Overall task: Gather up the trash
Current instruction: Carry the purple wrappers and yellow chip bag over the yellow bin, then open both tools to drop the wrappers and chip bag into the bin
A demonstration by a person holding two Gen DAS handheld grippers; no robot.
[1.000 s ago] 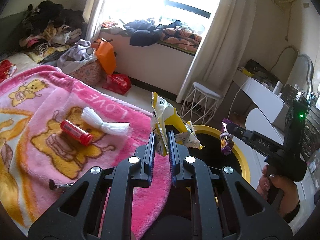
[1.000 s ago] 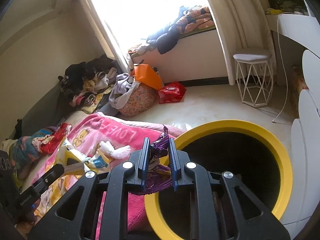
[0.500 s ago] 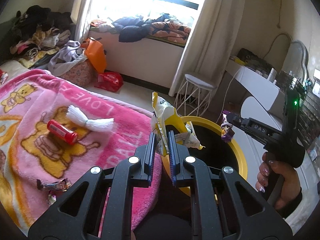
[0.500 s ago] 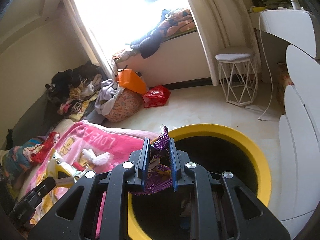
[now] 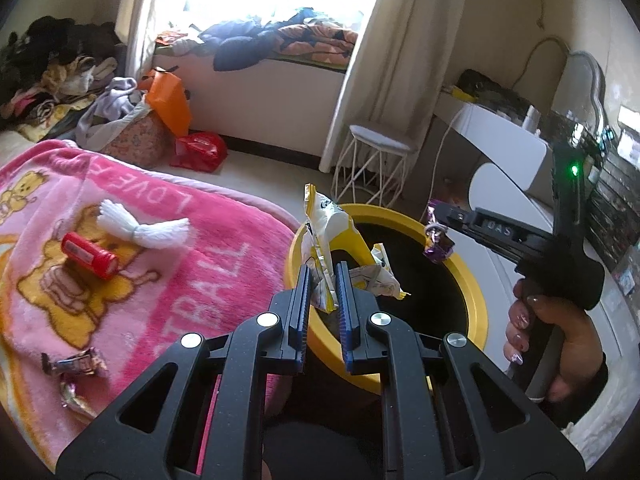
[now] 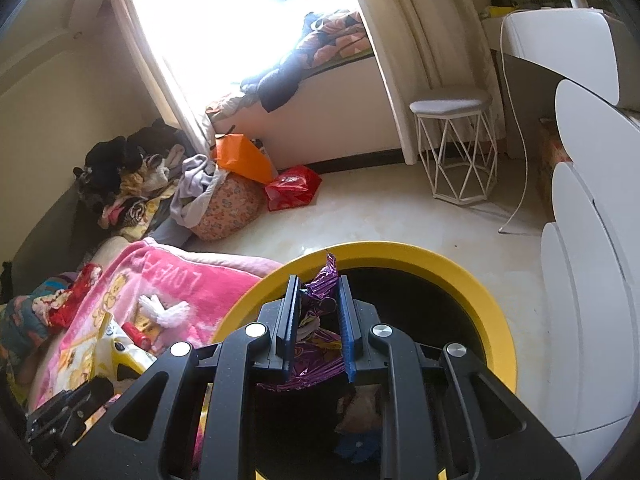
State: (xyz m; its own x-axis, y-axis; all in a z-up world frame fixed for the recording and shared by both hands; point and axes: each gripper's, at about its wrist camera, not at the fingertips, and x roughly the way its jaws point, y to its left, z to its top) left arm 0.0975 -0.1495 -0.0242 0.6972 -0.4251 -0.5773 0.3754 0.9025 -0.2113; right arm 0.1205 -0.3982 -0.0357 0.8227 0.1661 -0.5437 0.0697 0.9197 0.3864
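My left gripper (image 5: 323,270) is shut on a yellow and white snack bag (image 5: 328,228), which hangs over the near rim of the yellow-rimmed trash bin (image 5: 474,292). My right gripper (image 6: 317,282) is shut on a crumpled purple foil wrapper (image 6: 320,320) above the bin's (image 6: 496,320) dark opening. The left wrist view also shows the right gripper (image 5: 434,216), a hand on its handle, with the purple wrapper (image 5: 438,242) dangling over the bin. On the pink blanket (image 5: 208,280) lie a red tube (image 5: 90,255), a white tassel (image 5: 144,230) and small candy wrappers (image 5: 74,364).
A white wire stool (image 6: 456,144) stands on the floor beyond the bin. White scalloped furniture (image 6: 592,280) lines the right side. An orange bag (image 5: 168,102), a red bag (image 5: 200,151) and piled clothes (image 5: 52,72) sit by the window wall. Some trash (image 6: 360,412) lies inside the bin.
Both grippers have moved toward and down over the bin with their wrappers still held. The bin rim now fills more of each view and the blanket has slid left.
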